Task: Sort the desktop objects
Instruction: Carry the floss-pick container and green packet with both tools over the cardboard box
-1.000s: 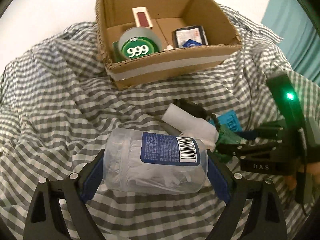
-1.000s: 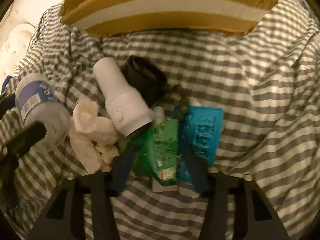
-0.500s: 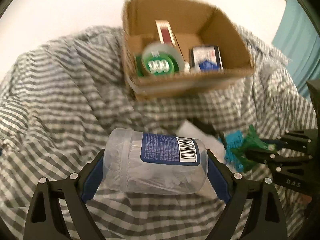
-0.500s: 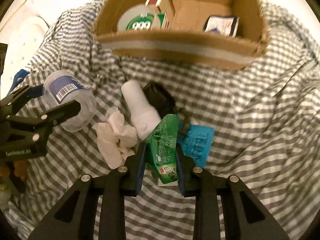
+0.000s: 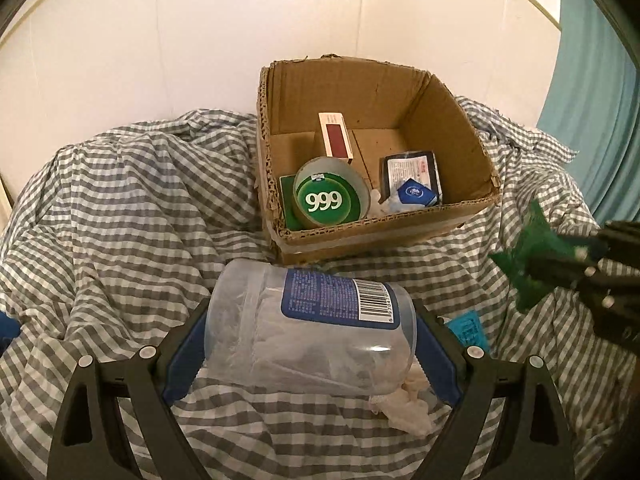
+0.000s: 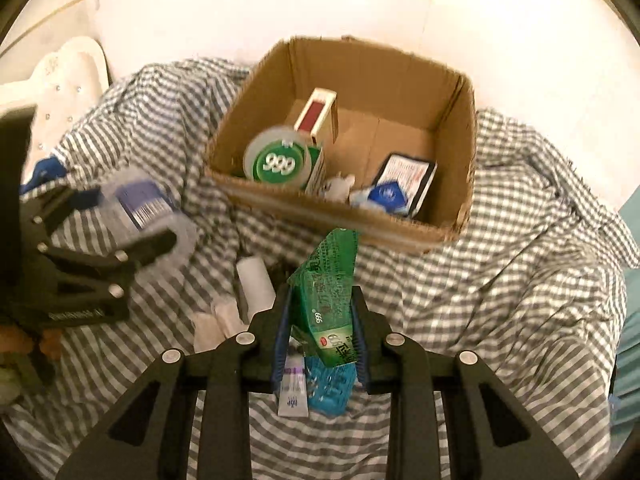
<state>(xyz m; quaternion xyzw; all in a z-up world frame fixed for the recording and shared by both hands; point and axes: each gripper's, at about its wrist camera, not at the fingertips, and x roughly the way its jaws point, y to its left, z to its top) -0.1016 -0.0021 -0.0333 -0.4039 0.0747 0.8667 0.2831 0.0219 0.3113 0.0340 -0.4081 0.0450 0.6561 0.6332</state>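
My left gripper (image 5: 310, 332) is shut on a clear plastic jar (image 5: 308, 328) with a blue label, held sideways above the checked cloth; it also shows in the right wrist view (image 6: 148, 208). My right gripper (image 6: 320, 320) is shut on a green sachet (image 6: 328, 292), lifted off the cloth; the sachet also shows in the left wrist view (image 5: 532, 256). An open cardboard box (image 5: 448, 216) stands ahead. It holds a green "999" tub (image 5: 328, 196), a red and white carton (image 5: 336, 140) and a dark packet (image 5: 412, 176).
On the checked cloth (image 6: 500, 280) below my right gripper lie a blue packet (image 6: 330, 388), a small tube (image 6: 294, 392), a white bottle (image 6: 254, 284) and crumpled tissue (image 6: 216, 320). A white wall stands behind the box. A teal curtain (image 5: 600, 80) hangs at the right.
Both grippers have risen and pulled back from the cloth with their loads. The right gripper closed on the green sachet and lifted it. The box now sits farther off.
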